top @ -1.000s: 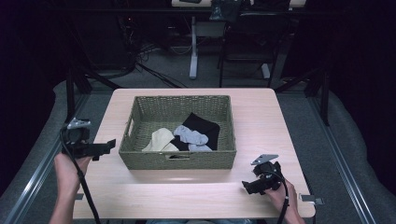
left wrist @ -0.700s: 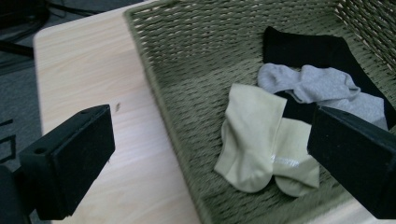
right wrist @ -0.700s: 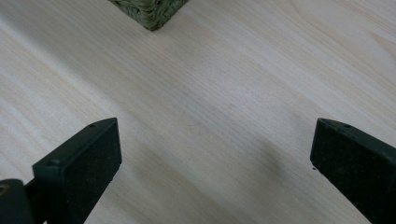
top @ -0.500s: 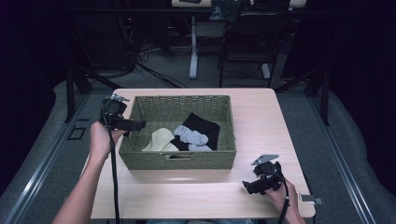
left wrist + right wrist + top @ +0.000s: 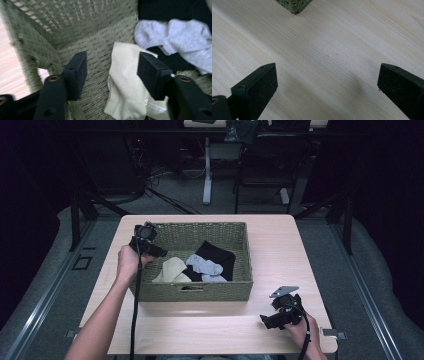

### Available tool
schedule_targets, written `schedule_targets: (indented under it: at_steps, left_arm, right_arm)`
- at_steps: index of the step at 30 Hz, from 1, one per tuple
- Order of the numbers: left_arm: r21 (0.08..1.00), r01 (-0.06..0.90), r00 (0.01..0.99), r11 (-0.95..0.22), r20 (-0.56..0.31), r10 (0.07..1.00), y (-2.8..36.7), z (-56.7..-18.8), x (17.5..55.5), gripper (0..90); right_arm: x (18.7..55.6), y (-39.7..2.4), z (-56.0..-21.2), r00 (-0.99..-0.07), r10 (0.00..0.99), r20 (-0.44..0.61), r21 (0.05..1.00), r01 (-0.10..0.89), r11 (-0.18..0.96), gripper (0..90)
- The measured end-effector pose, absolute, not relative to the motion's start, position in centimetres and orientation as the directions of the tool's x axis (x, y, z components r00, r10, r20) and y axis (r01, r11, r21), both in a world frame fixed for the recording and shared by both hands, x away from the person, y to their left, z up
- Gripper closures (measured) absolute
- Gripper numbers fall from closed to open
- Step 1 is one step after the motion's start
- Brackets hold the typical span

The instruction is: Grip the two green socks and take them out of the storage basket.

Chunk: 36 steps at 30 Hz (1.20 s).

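Inside the woven basket [image 5: 240, 245], the left gripper [image 5: 159, 253] hangs over the left end, its jaws pointing toward the heap of socks. Seen along that gripper's own jaws in the left gripper view, the left gripper [image 5: 112, 70] is partly open, and its jaws have just been closing from their widest. Between the two black pads lies the near edge of the cream sock [image 5: 125, 92], flat on the basket floor; the pads stand on either side of it and neither presses on the cloth, so nothing is gripped. Just beyond the cream sock lies the grey sock [image 5: 180, 40], crumpled on top of the black garment [image 5: 172, 10] that fills the far corner of that view. From the high view the same order reads left to right: cream sock [image 5: 172, 269], grey sock [image 5: 204, 266], black garment [image 5: 220, 255], all within the basket, which sits on the middle of the wooden table [image 5: 295, 250]. The person's left hand [image 5: 127, 262] grips the tool just outside the basket's left wall, the cable trailing down along the forearm.

Well apart, at the near right corner of the table, the right gripper [image 5: 267, 320] rests low over the bare wood in the person's right hand [image 5: 300, 330]. In the right gripper view the right gripper [image 5: 327, 85] stands wide open with only tabletop between the pads, and a corner of the basket [image 5: 294, 5] shows at the top edge.
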<state>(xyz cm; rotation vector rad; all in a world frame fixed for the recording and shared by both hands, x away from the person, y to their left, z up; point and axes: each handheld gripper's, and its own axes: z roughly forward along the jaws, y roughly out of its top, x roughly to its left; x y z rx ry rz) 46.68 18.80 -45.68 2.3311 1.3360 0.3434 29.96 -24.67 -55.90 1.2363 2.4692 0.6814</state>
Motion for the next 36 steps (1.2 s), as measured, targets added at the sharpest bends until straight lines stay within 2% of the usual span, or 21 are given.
schedule_targets:
  at_steps: [2,5,18,19,22,24,26,30,36]
  left_arm:
    - [0.468,0.763,0.501,-0.446,0.008,0.865,18.6,-46.0,46.9,50.6]
    - [0.431,0.783,0.496,-0.448,0.002,0.868,18.1,-47.2,47.9,56.6]
    - [0.296,0.845,0.476,-0.445,-0.037,0.879,17.3,-50.6,49.6,55.0]
    - [0.291,0.848,0.474,-0.443,-0.044,0.879,17.3,-50.8,49.6,57.1]
    - [0.273,0.842,0.495,-0.465,-0.051,0.867,17.2,-51.1,49.5,71.3]
    - [0.277,0.834,0.508,-0.478,-0.045,0.86,17.0,-50.9,49.3,80.9]
    - [0.288,0.822,0.524,-0.491,-0.042,0.851,16.9,-50.5,49.1,86.6]
    - [0.348,0.797,0.542,-0.493,-0.054,0.838,16.9,-49.1,48.2,87.8]
    - [0.41,0.751,0.577,-0.517,-0.027,0.816,16.9,-46.1,47.3,87.8]
  right_arm:
    - [30.0,-24.8,-55.9,-0.589,0.806,-0.056,0.528,0.668,0.525,2.5]
    - [30.2,-24.7,-55.9,-0.593,0.804,-0.049,0.536,0.663,0.522,2.6]
    - [30.1,-24.5,-55.8,-0.602,0.797,-0.048,0.529,0.662,0.531,2.8]
    - [30.1,-24.5,-55.9,-0.605,0.795,-0.046,0.529,0.661,0.533,2.8]
    - [30.0,-24.5,-55.9,-0.605,0.794,-0.049,0.531,0.658,0.534,3.0]
    - [30.0,-24.6,-55.9,-0.6,0.798,-0.05,0.529,0.662,0.531,3.2]
    - [30.1,-24.6,-55.9,-0.601,0.798,-0.051,0.526,0.663,0.533,3.3]
    - [30.0,-24.5,-56.0,-0.602,0.797,-0.05,0.534,0.658,0.531,3.3]
    - [30.1,-24.6,-55.8,-0.603,0.796,-0.055,0.522,0.662,0.538,3.5]
